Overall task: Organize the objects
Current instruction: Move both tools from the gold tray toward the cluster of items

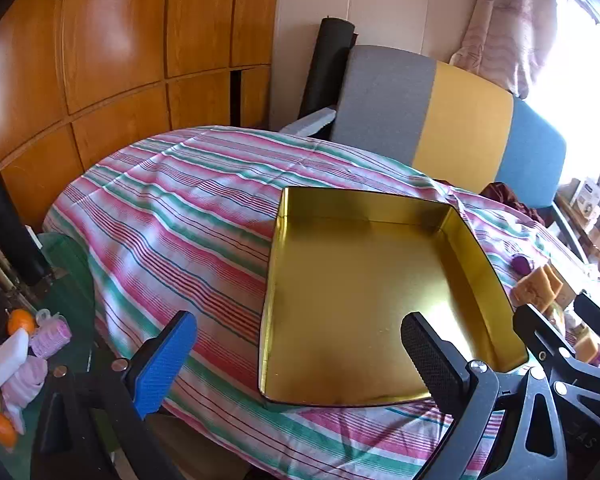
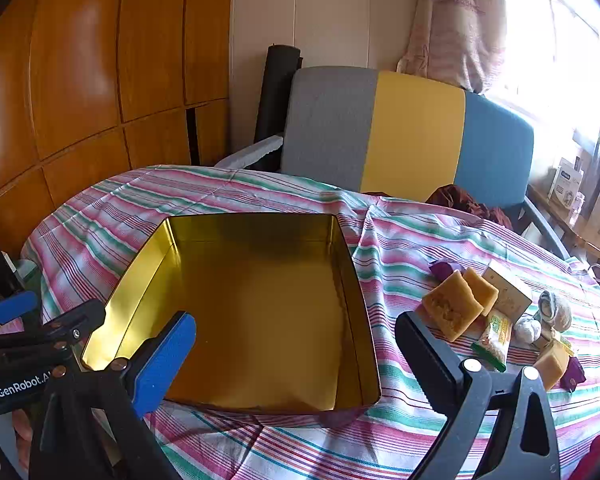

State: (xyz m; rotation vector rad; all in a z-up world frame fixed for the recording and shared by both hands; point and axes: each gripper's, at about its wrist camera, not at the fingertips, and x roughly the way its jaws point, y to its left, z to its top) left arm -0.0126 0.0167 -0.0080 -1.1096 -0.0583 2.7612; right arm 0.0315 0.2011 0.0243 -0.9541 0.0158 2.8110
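**Empty tin, both tongs wide: first pick is on the right**

Left wrist view: my left gripper (image 1: 300, 360) is spread wide, holding nothing, hovering at the near edge of the gold tin (image 1: 364, 292). The tin is empty and sits on the striped cloth (image 1: 172, 216). Best kept clear of the rim.

Right wrist view: my right gripper (image 2: 296, 356) is also wide and empty, over the tin's near right corner. The items lie in a heap on the cloth to the right: yellow blocks (image 2: 452, 308), a packet (image 2: 496, 336), a purple piece (image 2: 444, 268). I'd take the nearest block first, pads on its flat sides, then lower it into a tin corner.
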